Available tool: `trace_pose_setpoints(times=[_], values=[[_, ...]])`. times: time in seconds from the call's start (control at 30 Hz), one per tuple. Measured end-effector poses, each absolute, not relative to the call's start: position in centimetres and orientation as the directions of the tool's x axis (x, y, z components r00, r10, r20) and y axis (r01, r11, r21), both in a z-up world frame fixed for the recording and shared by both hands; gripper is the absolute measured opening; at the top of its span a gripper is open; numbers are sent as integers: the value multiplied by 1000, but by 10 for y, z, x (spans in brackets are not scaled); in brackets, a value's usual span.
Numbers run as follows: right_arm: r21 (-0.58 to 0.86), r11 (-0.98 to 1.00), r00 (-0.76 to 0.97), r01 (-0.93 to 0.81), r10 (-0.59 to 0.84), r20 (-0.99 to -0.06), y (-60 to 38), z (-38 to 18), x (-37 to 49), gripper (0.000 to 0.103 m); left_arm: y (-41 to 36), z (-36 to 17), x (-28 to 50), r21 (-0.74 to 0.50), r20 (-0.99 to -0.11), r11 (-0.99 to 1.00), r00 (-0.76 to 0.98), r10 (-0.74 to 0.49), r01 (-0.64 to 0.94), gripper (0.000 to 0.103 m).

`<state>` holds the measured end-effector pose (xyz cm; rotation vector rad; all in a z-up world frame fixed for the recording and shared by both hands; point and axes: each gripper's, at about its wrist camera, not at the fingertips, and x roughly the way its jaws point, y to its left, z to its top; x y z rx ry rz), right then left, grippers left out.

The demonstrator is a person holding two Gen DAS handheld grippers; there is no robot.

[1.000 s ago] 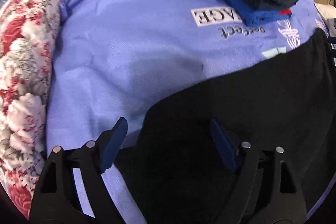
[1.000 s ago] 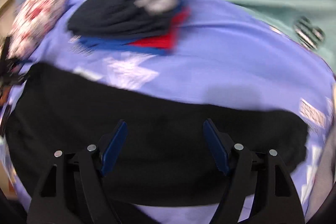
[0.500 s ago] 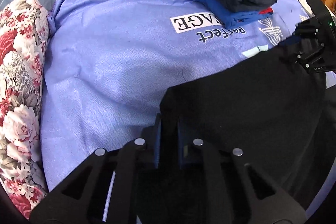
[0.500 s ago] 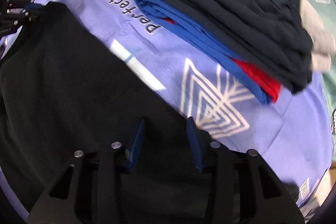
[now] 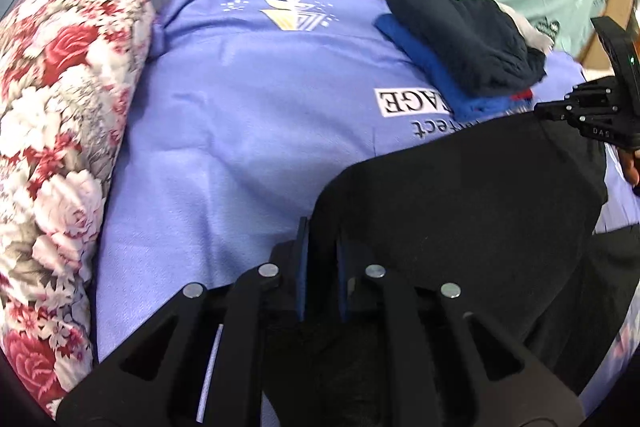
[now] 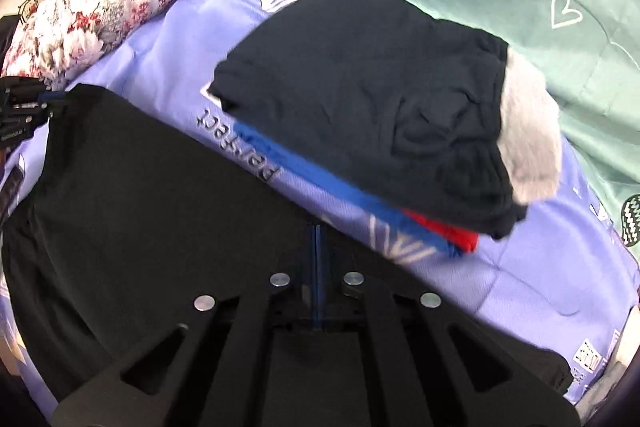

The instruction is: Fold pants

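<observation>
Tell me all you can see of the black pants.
The black pants are plain, matte, soft cloth with no visible detail. They lie spread on the purple sheet, near the stack of folded clothes. The left gripper and the right gripper have each just closed on an edge, pinching it.

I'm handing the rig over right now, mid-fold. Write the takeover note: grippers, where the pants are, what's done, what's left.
Left gripper: shut on the black pants at their near-left edge.
Right gripper: its jaws have just closed on the pants' far edge, beside the stack of folded clothes.
Pants: spread over the purple sheet, pinched at both ends, edge lifted.
Done: both grips taken.
Left: carry the held edge over to make the fold, flatten, release.
</observation>
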<state>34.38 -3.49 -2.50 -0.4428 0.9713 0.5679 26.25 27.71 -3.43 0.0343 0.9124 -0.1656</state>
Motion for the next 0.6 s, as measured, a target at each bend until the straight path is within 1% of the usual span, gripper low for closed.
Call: trace_pose_setpoints(times=[0.1, 0.17, 0.27, 0.37, 0.4, 0.43, 0.47, 0.5, 0.53, 0.57, 0.6], values=[[-142, 771, 476, -621, 227, -850, -24, -35, 348, 0, 278, -33, 264, -16, -783, 992, 615, -90, 124, 11], [-171, 782, 521, -599, 219, -825, -15, -39, 351, 0, 281, -32, 269, -24, -778, 996, 624, -74, 88, 11], [-177, 807, 563, -564, 219, -797, -11, -45, 361, 0, 285, -34, 282, -42, -779, 998, 624, -61, 45, 11], [-236, 785, 559, -573, 163, -813, -1, -68, 362, 0, 279, -57, 294, -4, -827, 1000, 562, -13, 18, 13], [-269, 763, 528, -588, 110, -842, 5, -84, 362, 11, 277, -66, 296, 23, -840, 1000, 542, 17, 3, 22], [-297, 748, 518, -594, 73, -852, 4, -91, 359, 20, 277, -71, 297, 36, -846, 999, 533, 35, -8, 31], [-344, 731, 557, -589, 59, -829, 4, -92, 352, 24, 277, -75, 296, 46, -849, 999, 525, 54, -28, 34], [-361, 730, 576, -580, 54, -816, 3, -89, 347, 40, 280, -73, 294, 35, -848, 998, 528, 55, -48, 44], [-324, 759, 585, -565, 91, -806, -7, -78, 343, 50, 284, -71, 292, 19, -850, 997, 525, 54, -73, 64], [-268, 786, 580, -557, 138, -803, -19, -68, 340, 51, 289, -67, 287, -5, -845, 995, 533, 46, -95, 68], [-217, 808, 577, -547, 176, -798, -32, -59, 338, 51, 294, -62, 280, -25, -836, 994, 548, 39, -109, 68]])
